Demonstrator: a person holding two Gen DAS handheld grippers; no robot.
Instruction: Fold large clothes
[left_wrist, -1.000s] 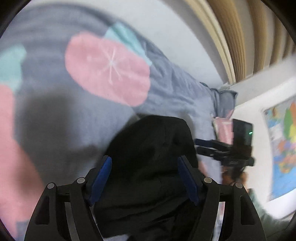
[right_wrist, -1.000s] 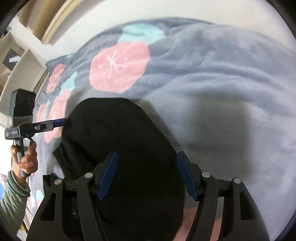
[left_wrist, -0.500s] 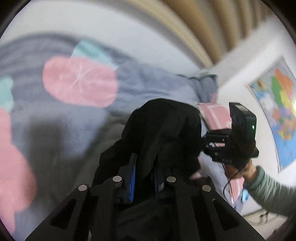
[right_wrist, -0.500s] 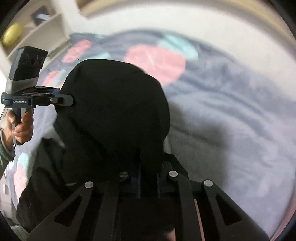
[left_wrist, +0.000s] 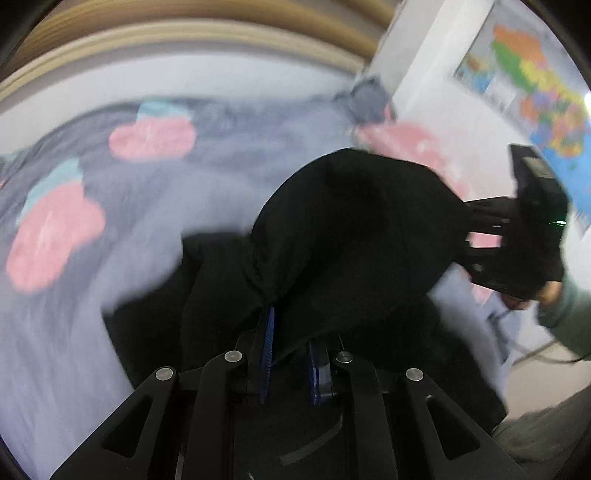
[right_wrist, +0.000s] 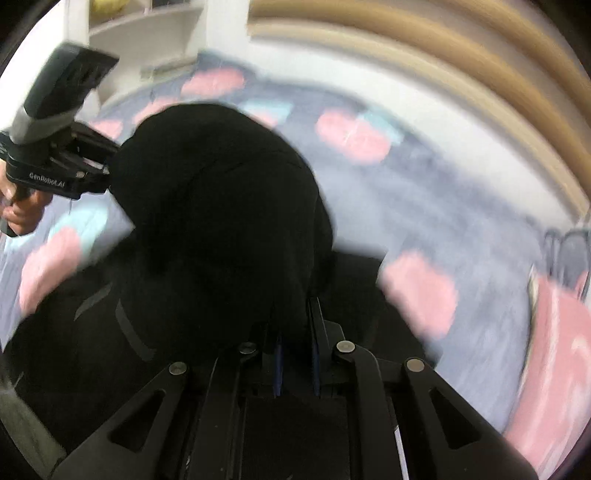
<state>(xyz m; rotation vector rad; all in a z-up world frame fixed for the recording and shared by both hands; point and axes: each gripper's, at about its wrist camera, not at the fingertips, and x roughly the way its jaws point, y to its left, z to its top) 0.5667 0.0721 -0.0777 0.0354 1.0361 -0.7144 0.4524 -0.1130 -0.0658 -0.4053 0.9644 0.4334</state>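
Note:
A large black garment hangs lifted above the bed, held at two spots. My left gripper is shut on a fold of it, the blue pads pinching the cloth. My right gripper is shut on another fold of the same garment. In the left wrist view the right gripper shows at the garment's far right edge. In the right wrist view the left gripper shows at its left edge. The garment's lower part drapes down under both grippers.
A grey blanket with pink and teal shapes covers the bed. A wooden slatted headboard stands behind it. A coloured wall map is at the right, white shelves at the left.
Both grippers went from open around the flat garment to shut on it. They have lifted it off the blanket, and it now hangs bunched between them. The views are blurred by motion.

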